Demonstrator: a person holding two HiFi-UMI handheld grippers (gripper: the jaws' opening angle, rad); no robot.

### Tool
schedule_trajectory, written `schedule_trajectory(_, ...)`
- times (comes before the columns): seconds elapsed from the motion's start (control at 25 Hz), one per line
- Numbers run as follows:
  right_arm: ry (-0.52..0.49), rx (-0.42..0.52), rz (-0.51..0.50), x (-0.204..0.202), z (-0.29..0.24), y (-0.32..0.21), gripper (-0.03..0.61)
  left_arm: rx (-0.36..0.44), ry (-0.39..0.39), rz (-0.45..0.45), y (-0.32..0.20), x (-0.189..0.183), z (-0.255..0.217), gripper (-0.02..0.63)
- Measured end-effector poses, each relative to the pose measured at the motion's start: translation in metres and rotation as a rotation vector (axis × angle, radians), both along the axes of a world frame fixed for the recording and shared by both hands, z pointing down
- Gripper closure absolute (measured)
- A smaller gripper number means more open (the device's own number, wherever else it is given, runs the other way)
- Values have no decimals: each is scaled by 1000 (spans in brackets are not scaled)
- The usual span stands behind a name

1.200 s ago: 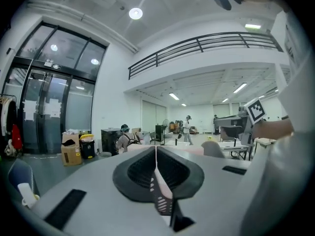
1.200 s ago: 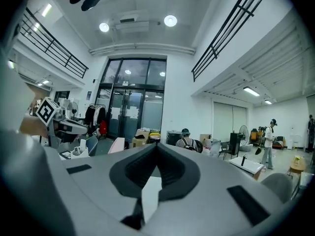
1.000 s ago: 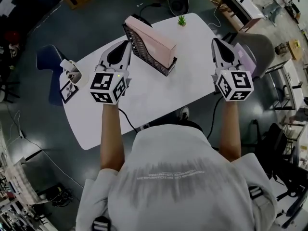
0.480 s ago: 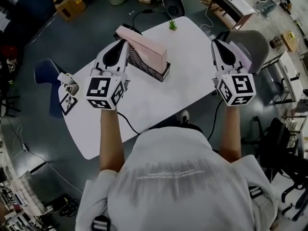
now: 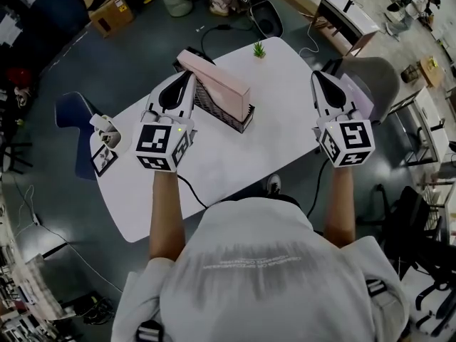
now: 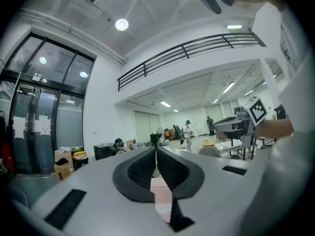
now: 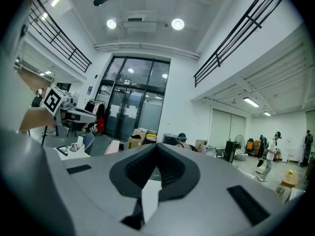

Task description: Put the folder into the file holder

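Both grippers were held level over the near side of the table (image 5: 274,120), and both were seen clenched on nothing. The left gripper (image 5: 189,77) had its jaws pressed together, with only a sliver of pink glimpsed beneath them. The right gripper (image 5: 315,75) was closed likewise, nothing pinched between. Just ahead of the left jaws, lower down and a touch to their right, the file holder (image 5: 214,107) was found standing on the table. The pink folder (image 5: 217,73) was seen seated in it, upright, its top edge proud of the black mesh. The right jaws were placed well apart from it, off to its right. Beyond the holder, a small plant (image 5: 259,48) was noted at the far edge. The placing was judged done, so the next move called for little more than a check that the folder sat squarely, and the grippers being drawn clear
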State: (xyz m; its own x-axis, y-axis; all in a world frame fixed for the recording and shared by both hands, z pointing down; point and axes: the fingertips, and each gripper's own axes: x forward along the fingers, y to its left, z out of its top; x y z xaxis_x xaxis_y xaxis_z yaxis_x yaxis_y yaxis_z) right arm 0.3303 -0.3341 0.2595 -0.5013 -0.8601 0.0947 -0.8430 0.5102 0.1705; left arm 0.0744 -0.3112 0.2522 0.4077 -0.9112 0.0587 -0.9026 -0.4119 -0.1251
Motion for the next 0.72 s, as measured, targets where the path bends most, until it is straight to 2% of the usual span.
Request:
schedule_trajectory(0.24, -43, -22, -14, -1, 3, -4, 554, -3, 0, -6, -1, -2, 0, 594)
schedule_trajectory(0.72, -16, -27, -10, -4, 13, -7, 554, -20, -5, -6, -3, -3, 7, 594)
